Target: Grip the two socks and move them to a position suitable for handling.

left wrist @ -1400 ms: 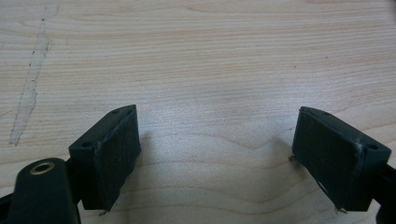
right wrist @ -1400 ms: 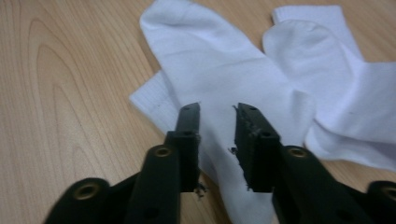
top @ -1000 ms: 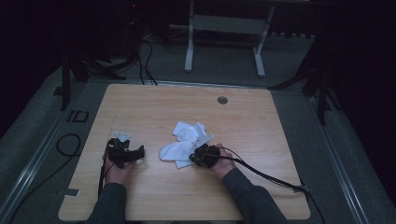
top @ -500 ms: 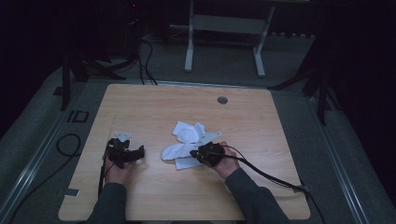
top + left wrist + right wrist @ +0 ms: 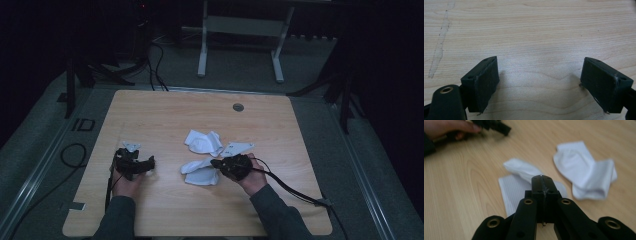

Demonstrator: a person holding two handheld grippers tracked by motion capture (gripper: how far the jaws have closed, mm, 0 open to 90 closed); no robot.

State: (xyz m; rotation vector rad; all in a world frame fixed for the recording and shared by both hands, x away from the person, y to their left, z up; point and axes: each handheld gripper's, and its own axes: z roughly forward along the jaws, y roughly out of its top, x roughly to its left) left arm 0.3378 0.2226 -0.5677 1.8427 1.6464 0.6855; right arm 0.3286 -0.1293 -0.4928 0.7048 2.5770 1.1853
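Two white socks lie on the wooden table (image 5: pixel 165 115). The nearer sock (image 5: pixel 199 175) (image 5: pixel 511 187) runs up to the tips of my right gripper (image 5: pixel 215 163) (image 5: pixel 541 178), whose jaws are pressed together on a fold of it, while its ribbed cuff rests flat on the wood. Farther back and apart lies the second sock (image 5: pixel 202 142) (image 5: pixel 584 170), crumpled. My left gripper (image 5: pixel 149 163) (image 5: pixel 540 75) rests at the front left, jaws wide open over bare wood; it appears with its hand in the right gripper view (image 5: pixel 496 126).
A round grommet (image 5: pixel 238 107) sits near the table's far edge. The right gripper's cable (image 5: pixel 292 189) trails off the front right corner. A metal stand (image 5: pixel 240 45) is on the floor beyond the table. Bare wood lies between the two hands.
The right gripper has drawn one sock out of the pile toward the front edge and lifted slightly. The other sock stayed behind. The left gripper has kept still.
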